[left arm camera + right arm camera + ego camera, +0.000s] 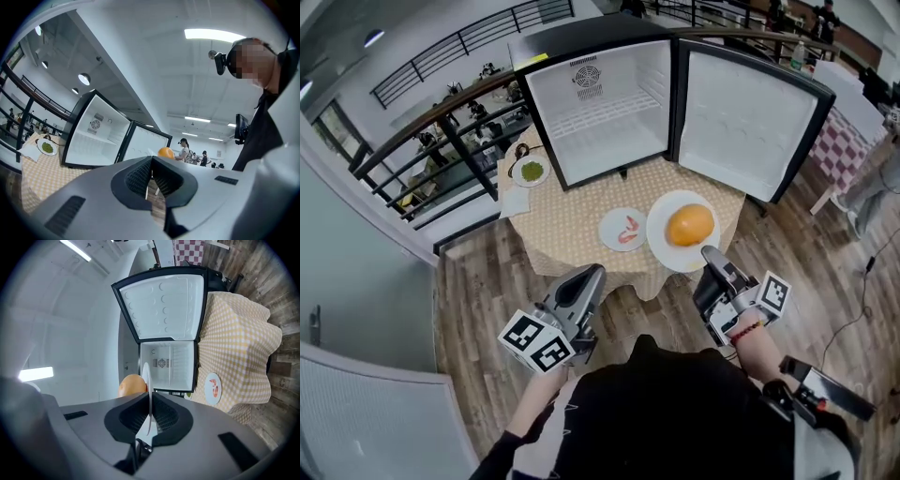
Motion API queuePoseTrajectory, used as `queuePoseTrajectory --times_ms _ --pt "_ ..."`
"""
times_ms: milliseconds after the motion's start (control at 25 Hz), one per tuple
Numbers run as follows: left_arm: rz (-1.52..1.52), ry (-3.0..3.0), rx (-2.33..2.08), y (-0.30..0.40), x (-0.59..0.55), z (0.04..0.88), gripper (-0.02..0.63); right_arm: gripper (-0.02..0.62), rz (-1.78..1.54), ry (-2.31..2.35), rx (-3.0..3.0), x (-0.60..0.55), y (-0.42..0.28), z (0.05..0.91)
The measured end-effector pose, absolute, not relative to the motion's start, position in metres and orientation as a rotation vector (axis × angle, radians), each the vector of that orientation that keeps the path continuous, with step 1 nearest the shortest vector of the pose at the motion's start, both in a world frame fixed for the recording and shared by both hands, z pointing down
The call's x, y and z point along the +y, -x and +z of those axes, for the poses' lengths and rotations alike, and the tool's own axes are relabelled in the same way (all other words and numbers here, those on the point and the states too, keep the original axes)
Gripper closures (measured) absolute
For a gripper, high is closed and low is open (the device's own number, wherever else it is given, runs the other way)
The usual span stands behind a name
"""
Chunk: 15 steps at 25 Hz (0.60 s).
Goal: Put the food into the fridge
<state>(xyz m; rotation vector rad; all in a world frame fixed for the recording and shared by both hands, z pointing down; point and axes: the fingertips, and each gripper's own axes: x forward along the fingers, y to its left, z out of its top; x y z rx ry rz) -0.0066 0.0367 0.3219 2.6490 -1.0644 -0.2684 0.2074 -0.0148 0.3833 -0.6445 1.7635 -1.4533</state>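
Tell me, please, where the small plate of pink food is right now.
In the head view the small plate sits on the checked tablecloth, in front of the open fridge and just left of the large plate that the right gripper holds.

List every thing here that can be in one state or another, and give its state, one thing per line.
Fridge: door open, inside empty.
Large plate: carrying round orange food, clamped at its rim.
Right gripper: shut on the large plate.
Left gripper: shut, empty.
Shrimp plate: resting on the table.
Green-food plate: on the table beside the fridge.
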Motion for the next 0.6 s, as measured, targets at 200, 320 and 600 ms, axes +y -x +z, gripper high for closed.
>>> queuePoseTrajectory --times_ms 200,320,600 --pt "-0.270 -2.639 -1.042 0.001 0.001 0.328 0.595 0.572 -1.475 0.695 1.747 -0.050 -0.214 0.393" --pt "-0.268 -2.636 -1.034 -0.003 -0.017 0.333 0.595 0.572 -1.480 0.703 1.745 -0.066 -0.216 0.398" --pt "-0.268 -2.635 -1.030 -0.008 -0.046 0.337 0.595 0.574 -1.491 0.703 1.738 -0.093 -0.218 0.404"
